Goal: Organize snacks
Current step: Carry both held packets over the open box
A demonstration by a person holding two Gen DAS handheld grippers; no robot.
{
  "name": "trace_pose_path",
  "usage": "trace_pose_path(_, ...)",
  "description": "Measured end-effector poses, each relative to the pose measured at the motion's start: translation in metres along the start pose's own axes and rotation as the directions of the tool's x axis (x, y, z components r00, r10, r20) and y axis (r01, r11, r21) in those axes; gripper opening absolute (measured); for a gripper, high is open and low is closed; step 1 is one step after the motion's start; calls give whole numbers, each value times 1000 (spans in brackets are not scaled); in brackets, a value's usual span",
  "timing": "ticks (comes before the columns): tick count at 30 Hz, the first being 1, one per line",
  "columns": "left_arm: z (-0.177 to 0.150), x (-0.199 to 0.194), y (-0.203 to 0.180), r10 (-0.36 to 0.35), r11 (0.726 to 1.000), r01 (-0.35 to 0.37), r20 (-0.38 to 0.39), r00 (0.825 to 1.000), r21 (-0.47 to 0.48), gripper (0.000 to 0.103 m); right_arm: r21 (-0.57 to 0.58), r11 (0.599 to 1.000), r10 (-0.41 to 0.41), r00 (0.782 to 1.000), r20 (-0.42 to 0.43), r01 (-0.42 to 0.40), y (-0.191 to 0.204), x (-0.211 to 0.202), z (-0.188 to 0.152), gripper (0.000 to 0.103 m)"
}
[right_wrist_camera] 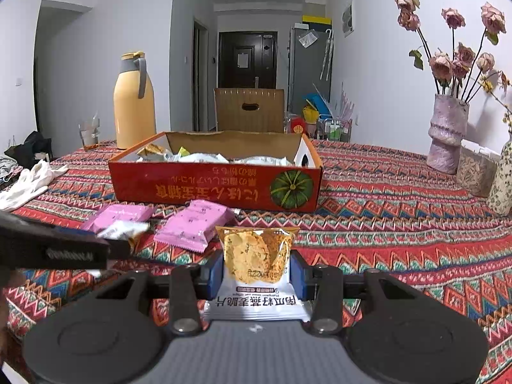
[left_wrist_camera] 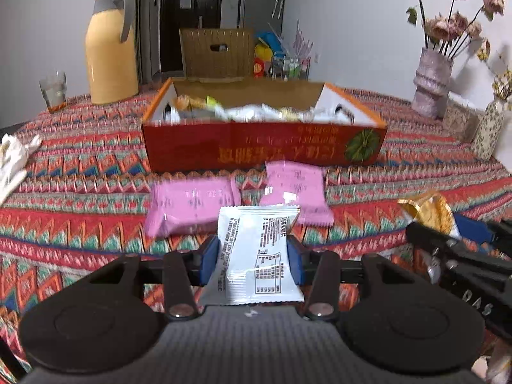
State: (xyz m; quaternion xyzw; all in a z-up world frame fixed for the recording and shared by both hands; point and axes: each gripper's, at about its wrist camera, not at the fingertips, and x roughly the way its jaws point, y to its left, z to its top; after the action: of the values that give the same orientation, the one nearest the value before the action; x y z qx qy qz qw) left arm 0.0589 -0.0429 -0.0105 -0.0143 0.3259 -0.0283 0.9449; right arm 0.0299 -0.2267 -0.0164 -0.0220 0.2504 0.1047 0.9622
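My left gripper (left_wrist_camera: 254, 256) is shut on a white snack packet (left_wrist_camera: 256, 252), printed side up, held above the tablecloth. My right gripper (right_wrist_camera: 256, 272) is shut on a white and gold cracker packet (right_wrist_camera: 257, 256); it also shows at the right of the left wrist view (left_wrist_camera: 428, 212). Two pink packets (left_wrist_camera: 192, 204) (left_wrist_camera: 296, 188) lie on the cloth in front of the open red box (left_wrist_camera: 262, 147), which holds several snack packets. In the right wrist view the pink packets (right_wrist_camera: 120, 216) (right_wrist_camera: 195, 224) lie before the box (right_wrist_camera: 214, 185), and the left gripper (right_wrist_camera: 121, 240) is at the left.
A yellow thermos (left_wrist_camera: 110, 54) and a glass (left_wrist_camera: 54, 91) stand at the back left. A white cloth (left_wrist_camera: 14, 160) lies at the left edge. A pink vase of flowers (left_wrist_camera: 432, 83) and a patterned vase (left_wrist_camera: 489, 128) stand at the right. A wooden chair (left_wrist_camera: 217, 52) is behind the table.
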Motion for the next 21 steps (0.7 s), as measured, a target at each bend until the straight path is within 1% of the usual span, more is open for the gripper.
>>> trace_pose_path(5, 33, -7, -1, -4, 1000, 4, 53, 999, -2, 46, -13, 1000, -1, 999, 38, 2, -2, 3, 20, 42)
trace_pose_path(9, 62, -4, -3, 11, 1000, -12, 92, 996, 10, 46, -22, 1000, 1, 998, 71, 0, -5, 12, 42, 42)
trace_pose_path(15, 100, 9, -5, 20, 1000, -20, 125, 992, 5, 46, -32, 999, 1, 995, 96, 2, -11, 40, 77, 42)
trace_pose_path(21, 136, 37, -2, 31, 999, -26, 132, 991, -43, 46, -40, 999, 5, 995, 104, -1, -17, 78, 111, 42)
